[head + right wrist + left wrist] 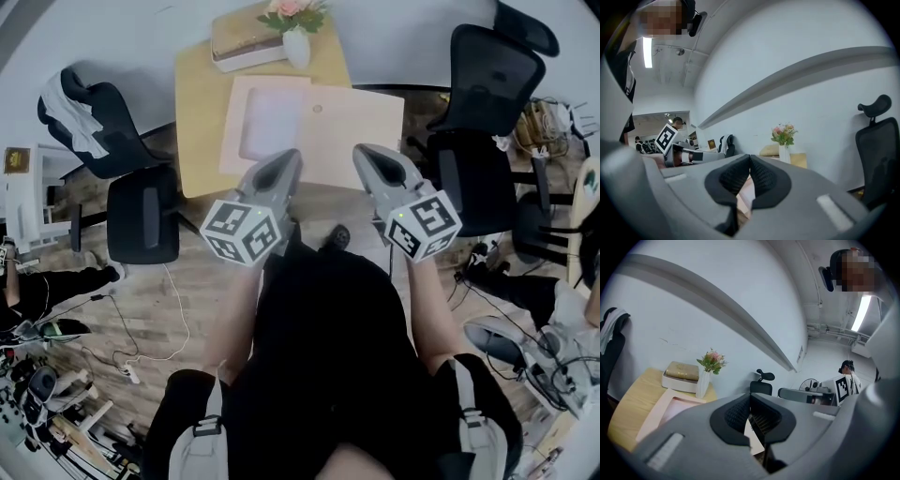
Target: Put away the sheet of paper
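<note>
**A:** Counts, quick?

**B:** One light wooden table. One pale pink flat folder lies open on it. One white sheet of paper lies flat in the folder's left half, framed by the pink border. One white ceramic vase of pink flowers and one white box with a tan book-like block on top sit at the table's far edge, just beside each other. Two black office chairs: left chair and right chair, one at each side of the table.

**A:** Grippers?

**B:** Two, grey, each with a marker cube. The left gripper and the right gripper are side by side in the head view and point at the folder's near edge.

**A:** Claw state?

**B:** Left claw is clenched, with the ribbed black pads meeting at the tip and nothing between them. Right claw is the same, clenched and empty.

**A:** Paper touched?

**B:** No. The sheet is on the table in the folder, ahead of the left gripper's tip, and neither gripper is on it.
</note>
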`<state>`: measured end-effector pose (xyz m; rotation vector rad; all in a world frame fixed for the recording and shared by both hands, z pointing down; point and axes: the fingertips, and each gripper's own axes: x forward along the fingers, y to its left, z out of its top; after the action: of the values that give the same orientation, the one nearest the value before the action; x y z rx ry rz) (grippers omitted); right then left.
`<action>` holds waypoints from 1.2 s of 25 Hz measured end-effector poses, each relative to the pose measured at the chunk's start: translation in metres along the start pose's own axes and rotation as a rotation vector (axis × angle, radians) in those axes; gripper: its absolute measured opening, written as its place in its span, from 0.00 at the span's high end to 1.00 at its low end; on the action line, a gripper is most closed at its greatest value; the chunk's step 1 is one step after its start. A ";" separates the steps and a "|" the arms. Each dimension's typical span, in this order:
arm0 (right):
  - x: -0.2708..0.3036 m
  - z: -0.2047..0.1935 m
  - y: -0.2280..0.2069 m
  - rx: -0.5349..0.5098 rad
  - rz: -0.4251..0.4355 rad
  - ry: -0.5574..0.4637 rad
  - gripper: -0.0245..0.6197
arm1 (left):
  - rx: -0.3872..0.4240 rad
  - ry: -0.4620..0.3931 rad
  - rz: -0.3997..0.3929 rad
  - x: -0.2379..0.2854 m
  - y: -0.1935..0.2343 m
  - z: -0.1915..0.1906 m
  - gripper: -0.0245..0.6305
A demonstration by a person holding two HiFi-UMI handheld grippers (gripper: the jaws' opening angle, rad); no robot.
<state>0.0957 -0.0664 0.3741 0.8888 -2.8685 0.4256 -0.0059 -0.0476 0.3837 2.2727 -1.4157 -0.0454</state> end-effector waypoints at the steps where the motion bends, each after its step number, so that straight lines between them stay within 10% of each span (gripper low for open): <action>1: 0.001 0.000 0.001 0.000 0.001 0.003 0.95 | 0.001 0.001 0.002 -0.001 0.001 0.000 0.95; 30: -0.007 -0.005 -0.013 0.016 -0.011 0.032 0.96 | 0.020 0.029 -0.010 0.010 -0.010 -0.005 0.95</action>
<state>0.1089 -0.0716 0.3808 0.8915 -2.8342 0.4587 0.0086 -0.0510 0.3864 2.2878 -1.3957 -0.0021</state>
